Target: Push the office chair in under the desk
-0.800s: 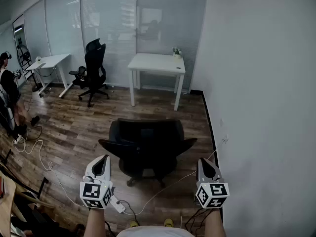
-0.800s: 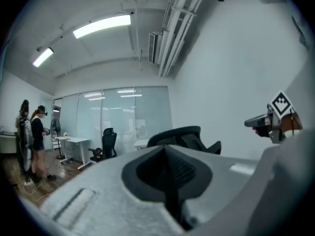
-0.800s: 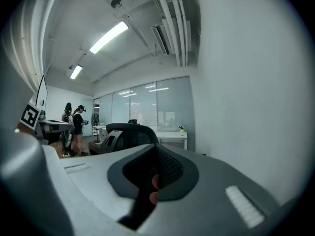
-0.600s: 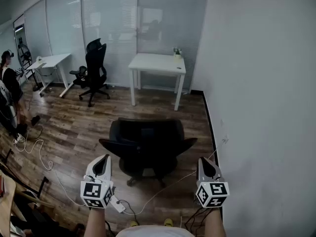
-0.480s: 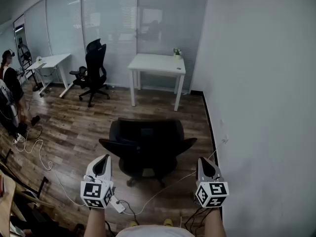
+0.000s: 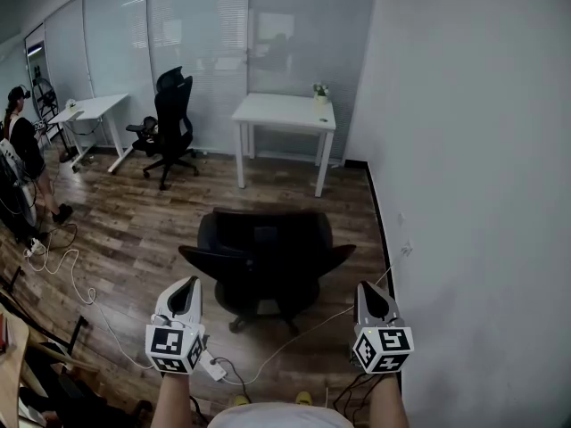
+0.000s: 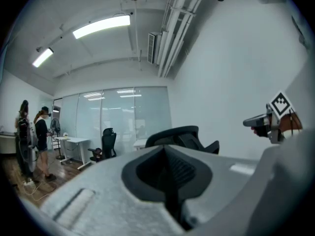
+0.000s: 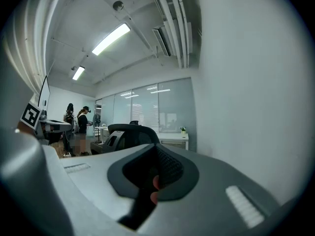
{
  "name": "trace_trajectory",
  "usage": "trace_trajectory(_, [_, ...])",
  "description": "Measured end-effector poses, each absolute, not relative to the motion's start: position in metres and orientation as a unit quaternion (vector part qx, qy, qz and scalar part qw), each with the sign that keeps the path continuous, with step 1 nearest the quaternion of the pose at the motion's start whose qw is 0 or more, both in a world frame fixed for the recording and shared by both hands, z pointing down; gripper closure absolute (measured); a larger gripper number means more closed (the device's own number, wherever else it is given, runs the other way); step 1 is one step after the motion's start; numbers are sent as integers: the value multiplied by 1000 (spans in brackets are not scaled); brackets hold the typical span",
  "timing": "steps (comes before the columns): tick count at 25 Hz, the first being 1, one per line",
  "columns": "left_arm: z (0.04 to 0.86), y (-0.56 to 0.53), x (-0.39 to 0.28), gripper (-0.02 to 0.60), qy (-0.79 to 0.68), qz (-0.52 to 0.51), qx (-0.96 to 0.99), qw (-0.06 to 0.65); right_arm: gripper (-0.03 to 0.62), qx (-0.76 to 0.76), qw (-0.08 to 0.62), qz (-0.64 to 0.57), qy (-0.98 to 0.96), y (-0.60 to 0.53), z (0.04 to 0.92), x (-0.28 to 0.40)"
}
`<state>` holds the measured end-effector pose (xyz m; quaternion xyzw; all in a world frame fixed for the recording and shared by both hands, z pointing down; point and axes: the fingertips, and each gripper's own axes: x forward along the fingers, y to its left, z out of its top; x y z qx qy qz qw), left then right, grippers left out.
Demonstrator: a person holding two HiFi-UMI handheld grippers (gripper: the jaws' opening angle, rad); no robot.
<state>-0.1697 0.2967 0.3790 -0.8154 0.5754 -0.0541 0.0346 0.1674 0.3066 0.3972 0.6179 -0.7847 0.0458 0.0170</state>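
Head view: the left tool [image 6: 185, 291] and right tool [image 6: 368, 291] hang side by side, touching nothing. The black office chair [image 6: 265, 257] stands just ahead, between them (clear of both), well apart from the white bench [image 6: 284, 112] beyond.

Left gripper view: jaws pressed together, nothing between, chair past the tips.

Right gripper view: jaws likewise closed and empty.

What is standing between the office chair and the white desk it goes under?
Nothing visible: only bare wood floor lies between the office chair and the white desk. A white cable lies on the chair's near side.
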Motion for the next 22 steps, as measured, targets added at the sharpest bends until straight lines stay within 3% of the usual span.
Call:
trace_trajectory(7, [381,298,-167,560,572,-59,-817,33,584,606,18,44,-794,308,399,163])
trace_trajectory(16, [385,298,-164,502,569,-65,-820,29,494,588,26,41,-807,305,404,155])
trace_trajectory(22, [388,295,-165,499,568,-65,-820,26,483,584,31,39,-811,302,407,152])
